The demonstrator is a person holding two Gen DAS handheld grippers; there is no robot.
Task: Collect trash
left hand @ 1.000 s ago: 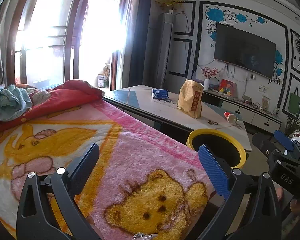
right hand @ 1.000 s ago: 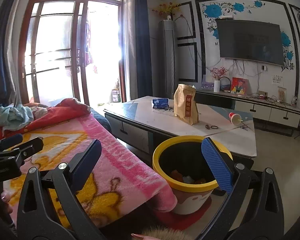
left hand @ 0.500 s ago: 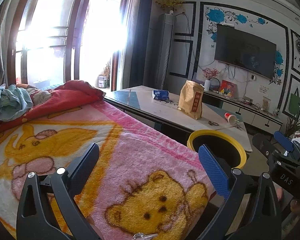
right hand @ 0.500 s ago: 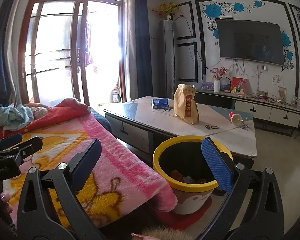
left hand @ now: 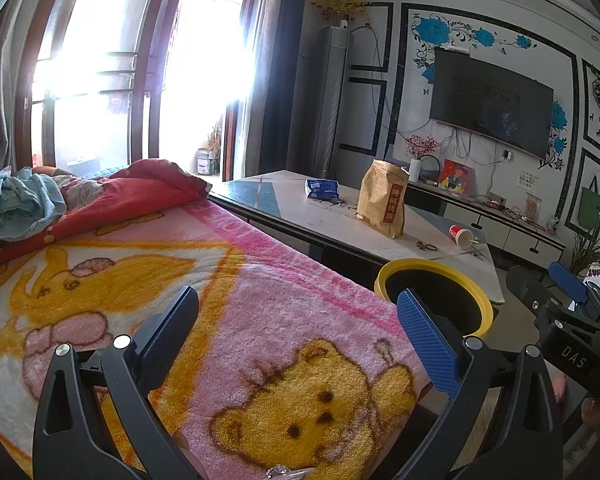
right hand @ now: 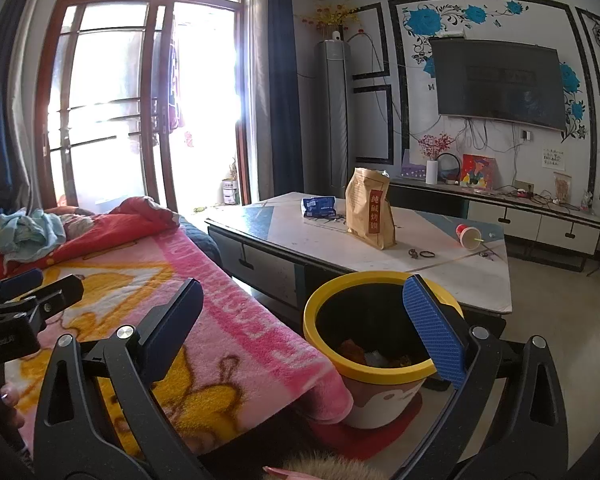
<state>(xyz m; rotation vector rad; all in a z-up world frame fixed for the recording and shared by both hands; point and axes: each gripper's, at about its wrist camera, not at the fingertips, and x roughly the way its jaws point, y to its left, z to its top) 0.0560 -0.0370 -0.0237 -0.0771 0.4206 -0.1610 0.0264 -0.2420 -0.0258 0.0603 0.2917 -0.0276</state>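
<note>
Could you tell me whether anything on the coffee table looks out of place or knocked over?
Yes: the red paper cup lies tipped on its side near the coffee table's right edge, mouth open. The brown paper bag stands upright.

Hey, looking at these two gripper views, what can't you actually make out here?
- Bin contents: right view shows only dark scraps; its wall and a right finger cover the rest. Left view shows only a black interior.
- Brown bag print: too small in both views.
- Small items near the cup: too small to identify.
- Outside the window: washed out by glare.
</note>
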